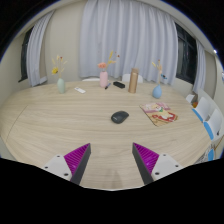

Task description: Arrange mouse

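Observation:
A dark computer mouse (119, 117) lies on the light wooden table (60, 125), well beyond my fingers and slightly right of the gap's centre line. My gripper (112, 160) is open, its two fingers (75, 160) with magenta pads spread wide apart and nothing between them. The mouse rests alone on the bare wood, untouched.
To the right of the mouse lies a colourful book or mat (160, 114). Along the far edge stand a pink vase (104, 78), a tan cylinder (132, 80), a blue vase (157, 91), a small dark object (119, 85) and a green vase (61, 86). Chairs (208, 118) at right; curtains behind.

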The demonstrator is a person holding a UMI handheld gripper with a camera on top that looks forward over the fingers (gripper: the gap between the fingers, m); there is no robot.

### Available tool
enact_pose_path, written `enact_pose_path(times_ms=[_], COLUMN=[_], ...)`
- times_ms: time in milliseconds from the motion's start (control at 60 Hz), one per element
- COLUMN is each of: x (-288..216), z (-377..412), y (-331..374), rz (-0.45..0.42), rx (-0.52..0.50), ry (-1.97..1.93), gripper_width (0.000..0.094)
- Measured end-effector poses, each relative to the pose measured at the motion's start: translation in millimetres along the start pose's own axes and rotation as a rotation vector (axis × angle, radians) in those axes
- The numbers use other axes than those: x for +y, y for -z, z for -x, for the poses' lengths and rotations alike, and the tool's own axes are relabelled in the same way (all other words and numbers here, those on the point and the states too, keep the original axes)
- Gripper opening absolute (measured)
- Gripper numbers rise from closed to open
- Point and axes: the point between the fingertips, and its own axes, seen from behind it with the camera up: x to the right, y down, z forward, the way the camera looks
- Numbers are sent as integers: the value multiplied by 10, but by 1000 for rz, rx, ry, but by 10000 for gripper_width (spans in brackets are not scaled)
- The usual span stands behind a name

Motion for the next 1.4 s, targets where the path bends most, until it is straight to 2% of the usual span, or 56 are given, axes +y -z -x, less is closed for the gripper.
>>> enact_pose_path(times_ms=[383, 900, 1250, 1400], x=[-56, -430, -748, -799], z=[-267, -282, -161, -27], y=[-979, -2489, -2976, -3034], rz=[-6, 48, 56, 52], rx=[-58, -105, -129, -162], ry=[-12, -11, 16, 48], gripper_width=[865, 864, 865, 809])
